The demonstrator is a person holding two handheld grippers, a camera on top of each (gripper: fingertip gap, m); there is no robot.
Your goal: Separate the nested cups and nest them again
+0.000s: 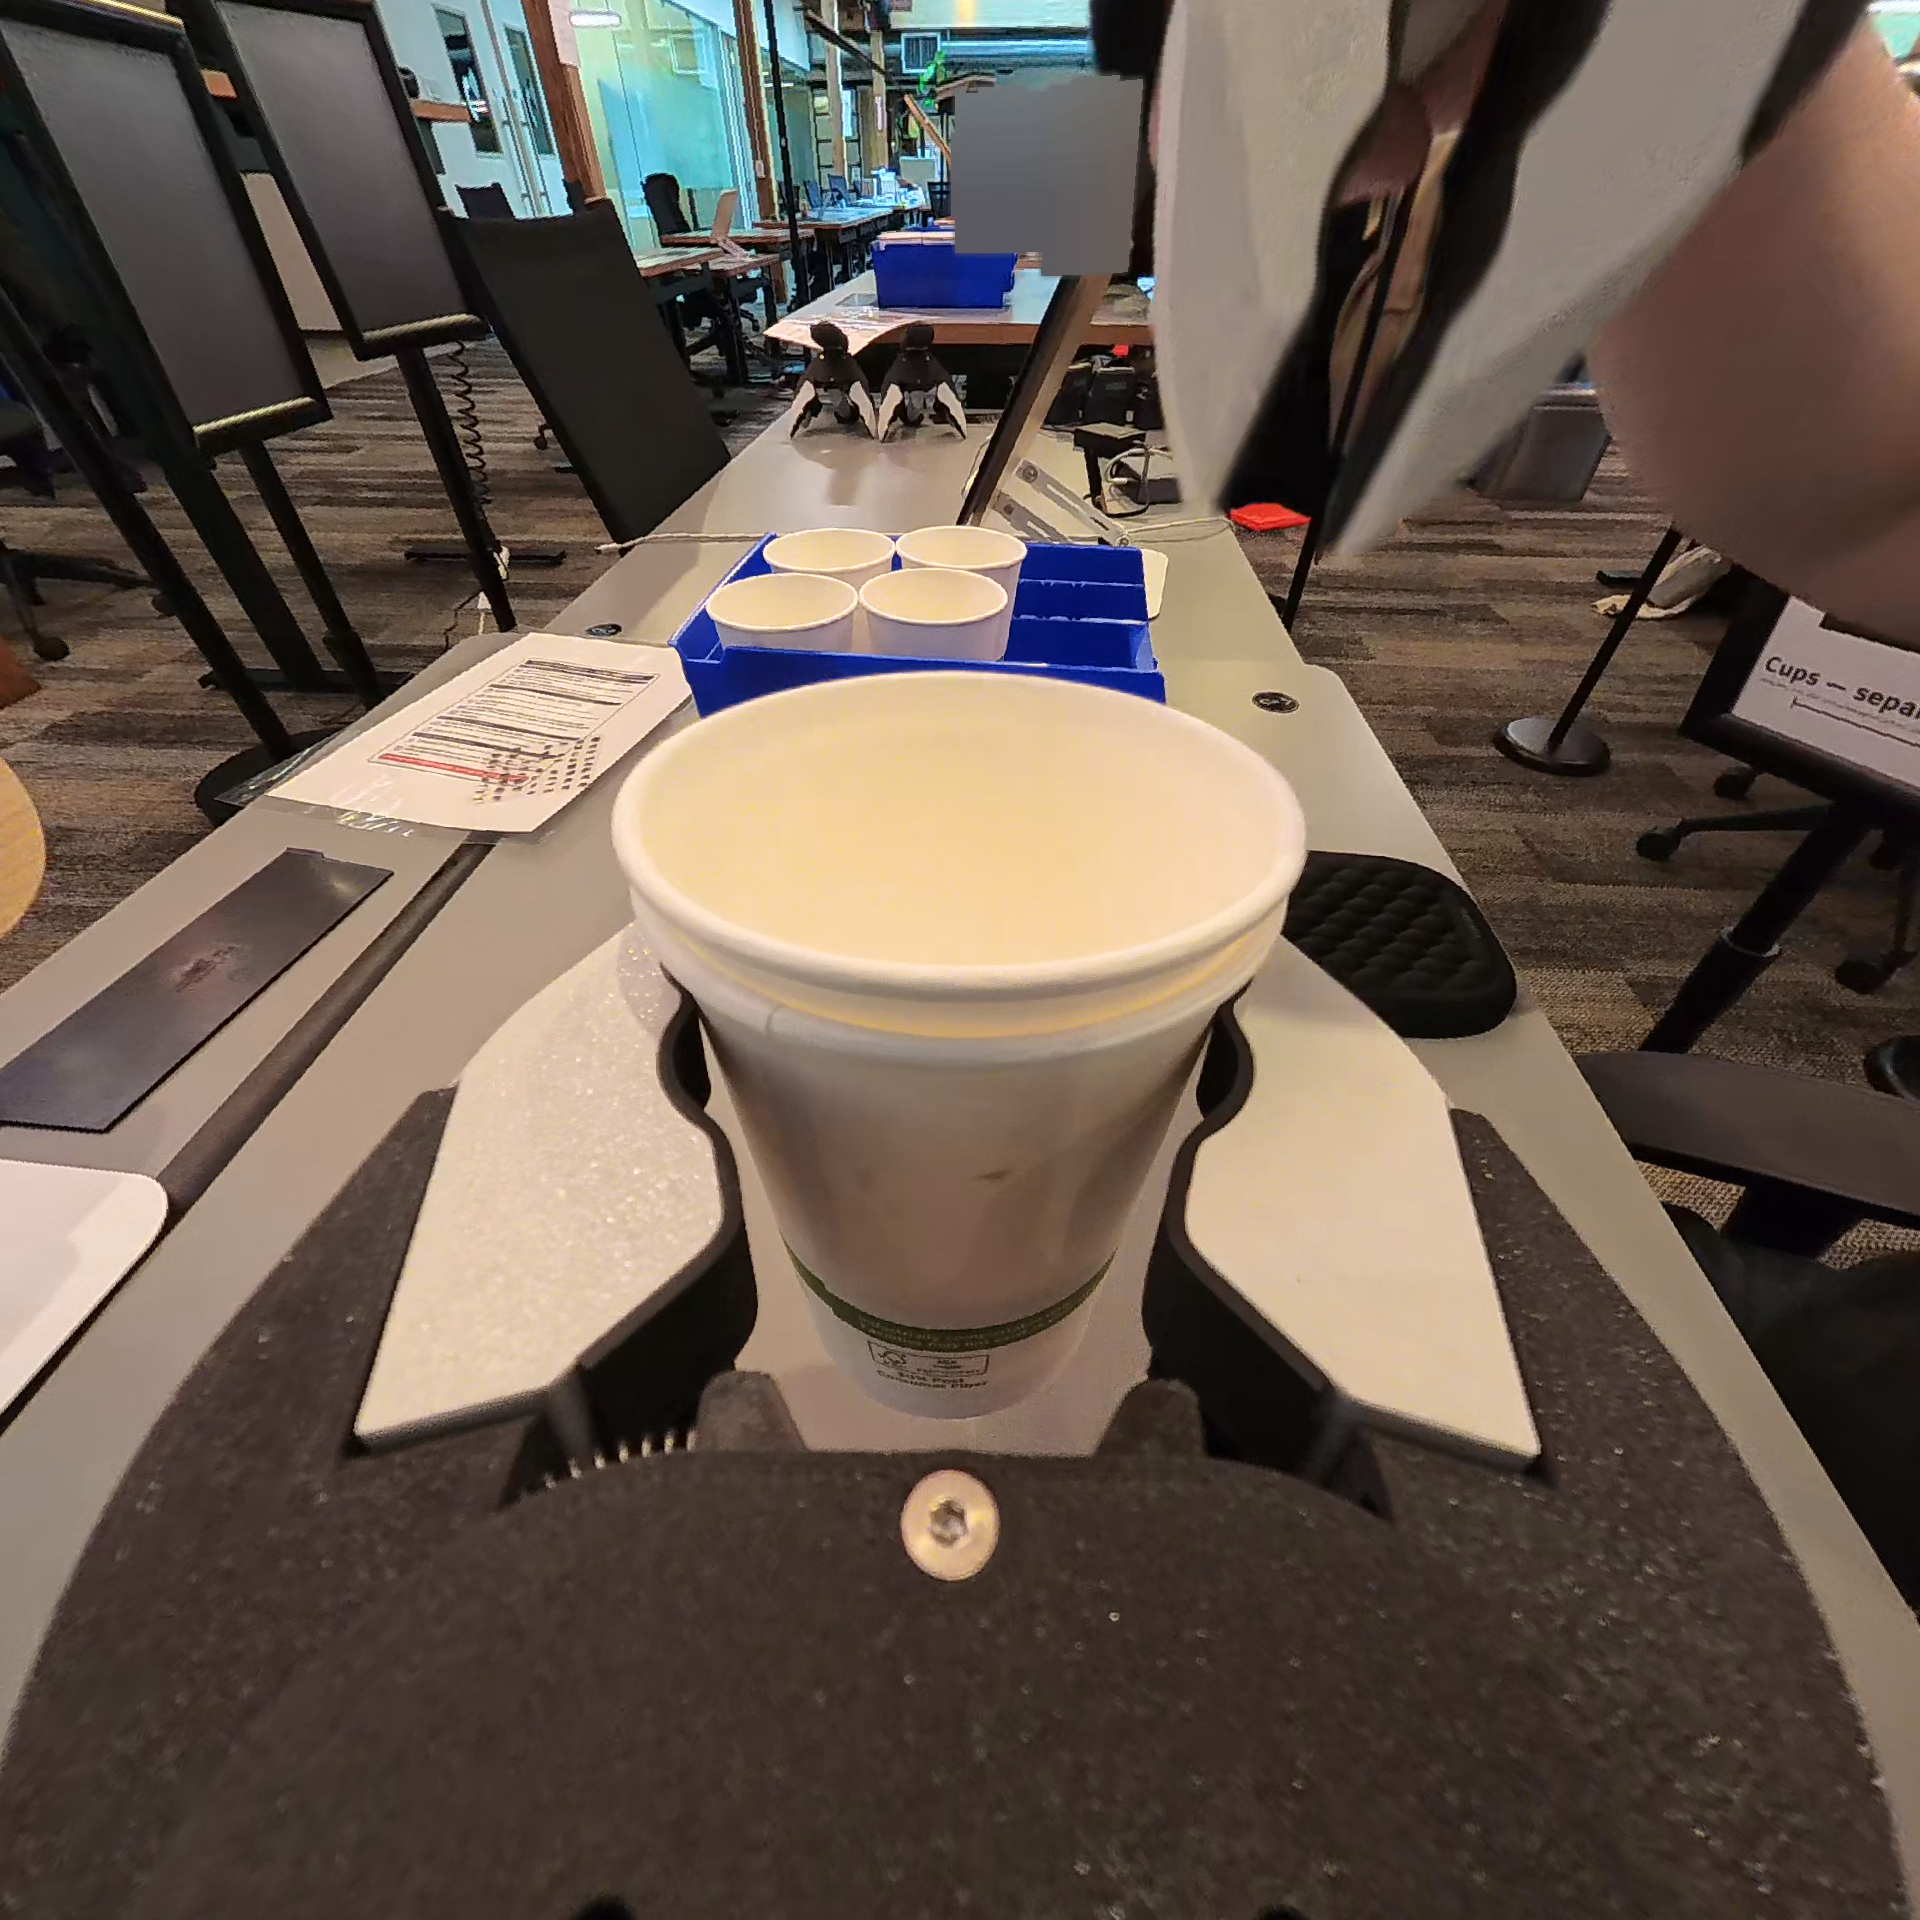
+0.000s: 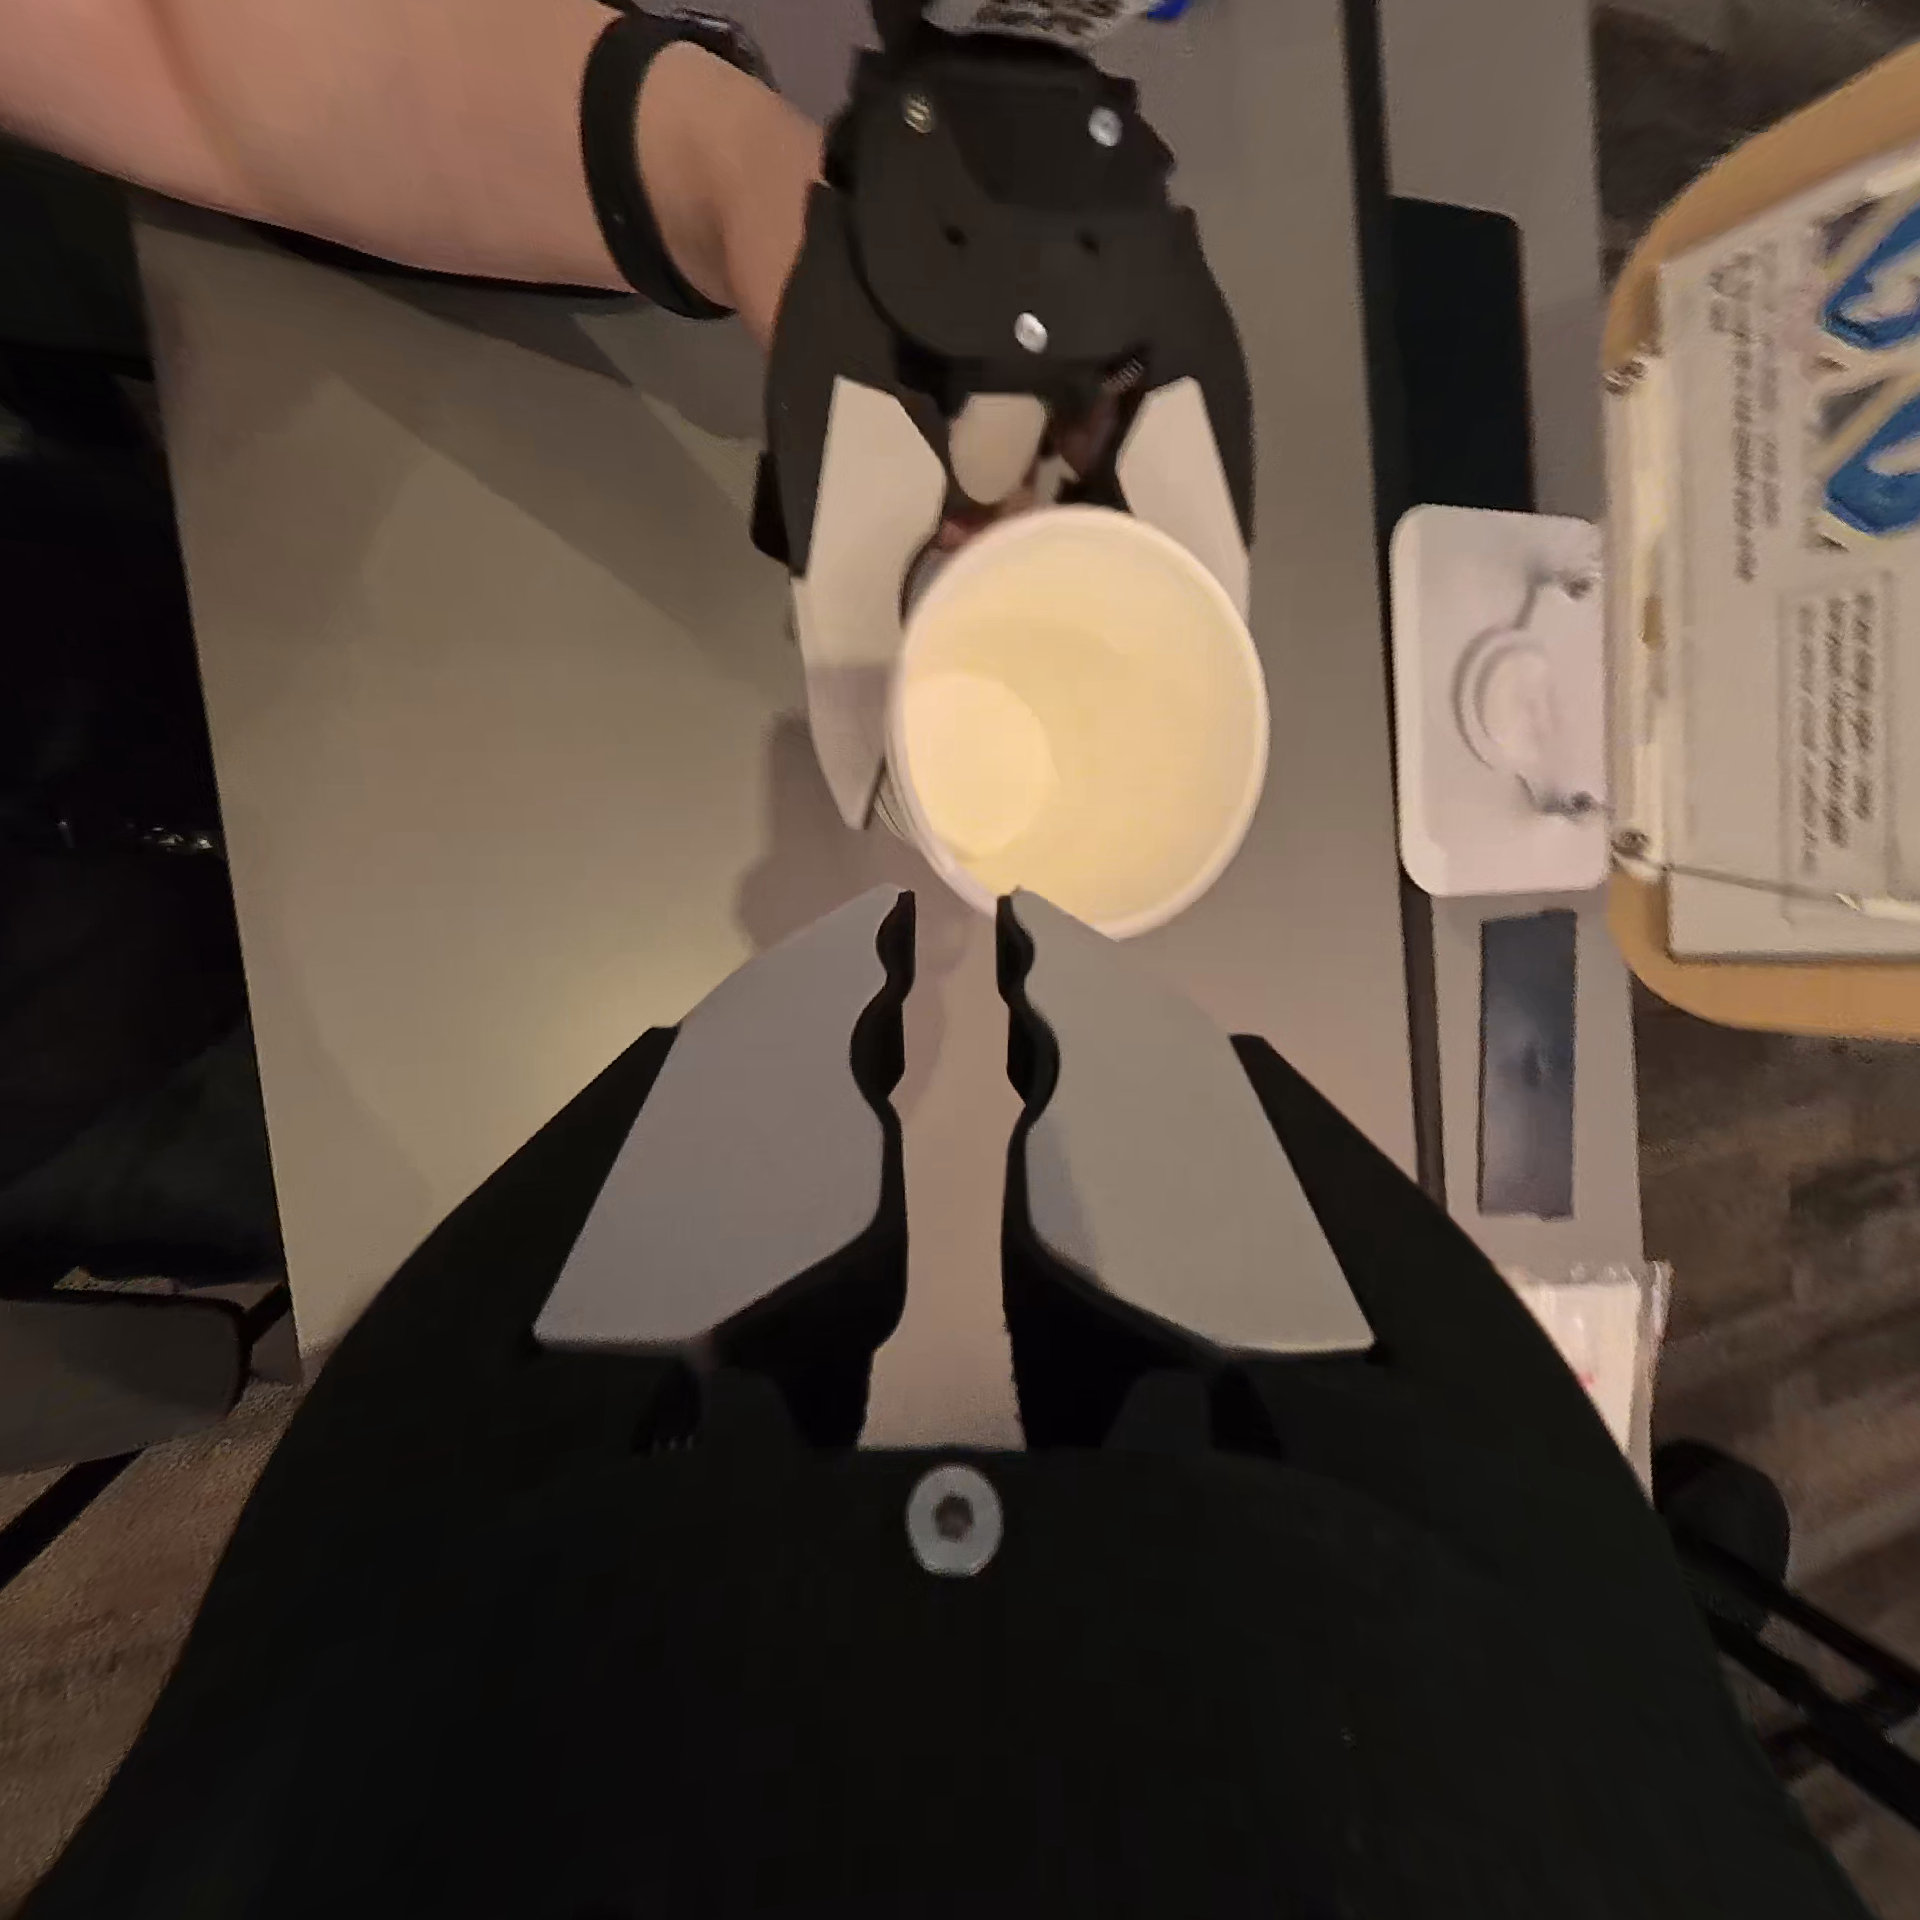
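Observation:
Two nested white paper cups [image 1: 956, 1143] stand upright between my left gripper's fingers, with two rims stacked at the top and a green band near the base. My left gripper [image 1: 956, 1013] is shut on the outer cup's wall, just above the grey table [image 1: 1351, 769]. My right gripper [image 1: 1299, 509] hangs above and to the right, pointing down. In the right wrist view the cups [image 2: 1081, 717] are seen from above, held by the left gripper [image 2: 1039, 727]. My right gripper [image 2: 951, 902] is empty with its jaws a narrow gap apart, its tips at the near rim.
A blue bin [image 1: 914, 675] holding several small white cups sits just beyond the stack. A printed sheet [image 1: 499, 727] lies at left, a black pad [image 1: 1392, 945] at right. Two spare grippers [image 1: 883, 384] stand farther back. A white holder [image 2: 1496, 707] and a sign board [image 2: 1766, 520] lie beside the table.

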